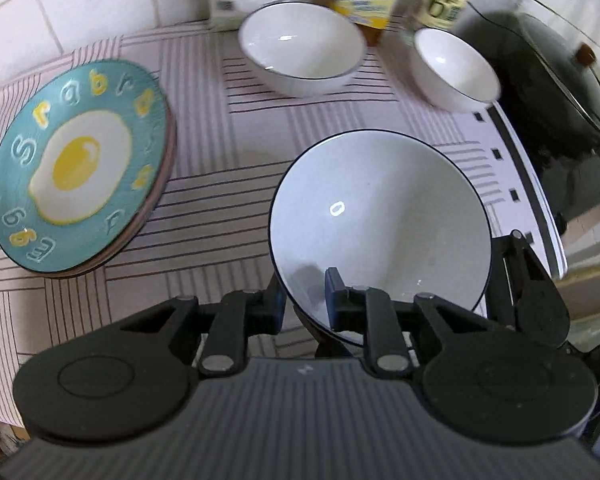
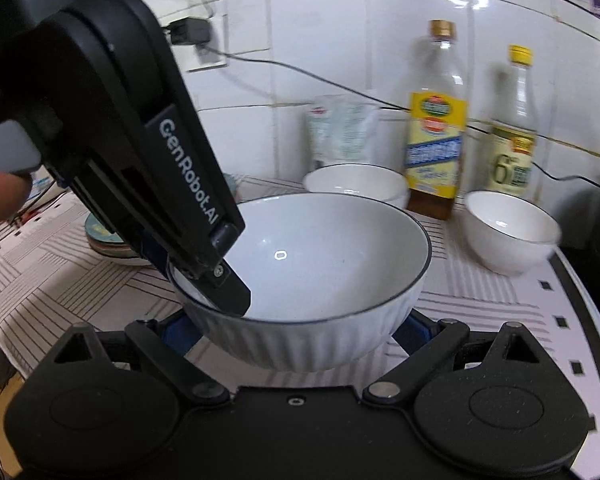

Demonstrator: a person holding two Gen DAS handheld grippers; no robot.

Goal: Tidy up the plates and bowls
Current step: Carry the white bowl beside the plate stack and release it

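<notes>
A large white bowl (image 1: pixel 380 224) with a dark rim hangs just above the striped cloth. My left gripper (image 1: pixel 306 304) is shut on its near rim, one finger inside and one outside. In the right wrist view the same bowl (image 2: pixel 312 264) sits between the spread fingers of my right gripper (image 2: pixel 296 332), which is open around its ribbed base. The left gripper (image 2: pixel 208 264) clamps its left rim there. A medium white bowl (image 1: pixel 300 46) and a small white bowl (image 1: pixel 456 68) stand at the back. A teal egg plate (image 1: pixel 80 168) tops a stack at the left.
Two bottles (image 2: pixel 436 136) (image 2: pixel 514 128) and a white packet (image 2: pixel 340 132) stand against the tiled wall. A black wok (image 1: pixel 548 120) with a glass lid lies at the right. The cloth's edge (image 1: pixel 528 184) runs along the right.
</notes>
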